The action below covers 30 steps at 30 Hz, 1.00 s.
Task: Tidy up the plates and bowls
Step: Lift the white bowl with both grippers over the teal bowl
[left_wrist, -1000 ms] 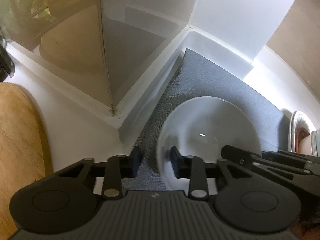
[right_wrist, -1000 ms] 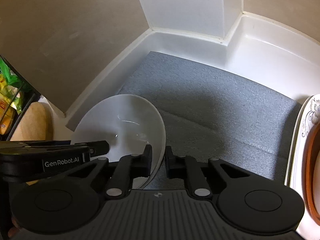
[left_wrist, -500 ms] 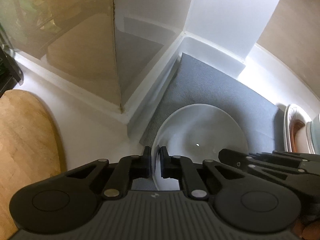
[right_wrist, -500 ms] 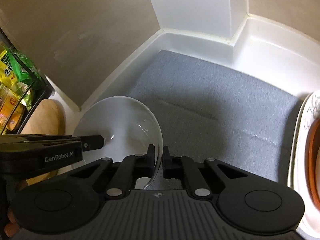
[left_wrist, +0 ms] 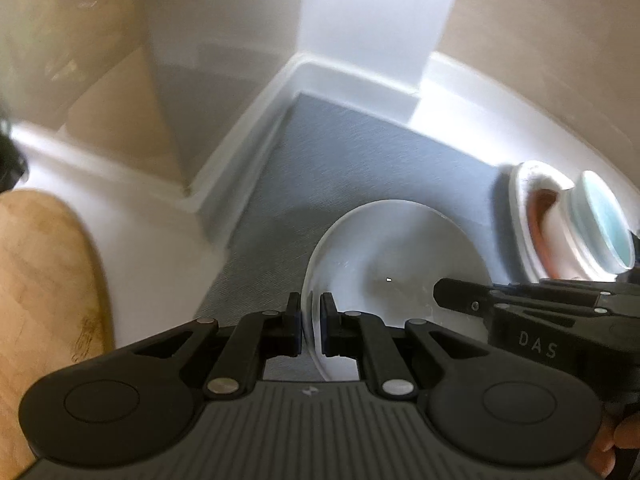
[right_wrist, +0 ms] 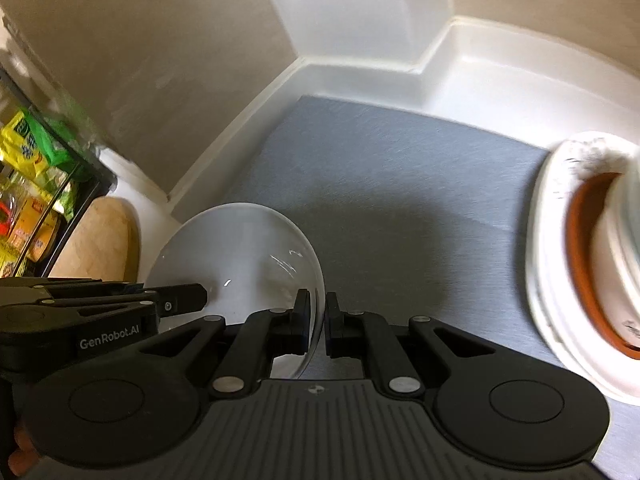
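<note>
A white bowl [left_wrist: 394, 264] [right_wrist: 240, 248] hangs over the grey mat [left_wrist: 360, 152] [right_wrist: 400, 184], held by both grippers. My left gripper [left_wrist: 311, 328] is shut on the bowl's left rim. On the opposite rim my right gripper [right_wrist: 318, 322] is shut too, and it shows from the side in the left wrist view [left_wrist: 448, 296]. At the mat's right end stands a stack of plates [right_wrist: 560, 264] [left_wrist: 532, 208] with a brown dish and a pale green bowl [left_wrist: 604, 220] on top.
White raised ledges and a white pillar [left_wrist: 376, 16] border the mat at the back. A beige wall panel [right_wrist: 140, 60] stands on the left. A wooden board [left_wrist: 44, 280] lies on the counter at left. Colourful packets fill a black rack [right_wrist: 36, 184].
Both grippers closed on the bowl's rim. The bowl then rose off the mat and moved right, bringing the stack of plates further into view.
</note>
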Available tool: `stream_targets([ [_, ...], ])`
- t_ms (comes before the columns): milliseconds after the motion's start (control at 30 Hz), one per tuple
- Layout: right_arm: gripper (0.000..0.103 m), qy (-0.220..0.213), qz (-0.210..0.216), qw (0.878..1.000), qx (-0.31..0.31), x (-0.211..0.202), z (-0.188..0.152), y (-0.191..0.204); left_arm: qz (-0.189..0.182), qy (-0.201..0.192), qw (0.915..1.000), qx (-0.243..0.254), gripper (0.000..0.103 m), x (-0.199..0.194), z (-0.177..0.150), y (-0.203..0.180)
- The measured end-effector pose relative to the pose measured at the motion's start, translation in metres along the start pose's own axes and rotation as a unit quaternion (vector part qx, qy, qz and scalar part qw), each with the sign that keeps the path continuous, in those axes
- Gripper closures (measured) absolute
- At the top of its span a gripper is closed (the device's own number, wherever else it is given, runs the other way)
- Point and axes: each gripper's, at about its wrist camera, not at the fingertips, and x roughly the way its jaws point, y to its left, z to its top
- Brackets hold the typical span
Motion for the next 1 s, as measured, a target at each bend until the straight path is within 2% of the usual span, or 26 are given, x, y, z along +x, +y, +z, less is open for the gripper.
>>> stream_targets([
  [267, 0.095, -0.053, -0.031, 0.998, 0.023, -0.048, 0.0, -0.028, -0.04, -0.034, 0.9976, 0.046, 0.094, -0.021, 0.014, -0.048],
  [567, 0.095, -0.117, -0.08, 0.989, 0.051, -0.109, -0.003, -0.064, -0.088, -0.065, 0.9897, 0.092, 0.094, -0.042, 0.029, -0.107],
  [767, 0.095, -0.142, -0.11, 0.981, 0.071, -0.139, -0.005, -0.094, -0.112, -0.077, 0.9838, 0.117, 0.094, -0.045, 0.04, -0.144],
  [1000, 0.095, -0.155, -0.131, 0.974, 0.1, -0.154, -0.004, -0.124, -0.131, -0.08, 0.9785, 0.137, 0.094, -0.038, 0.056, -0.18],
])
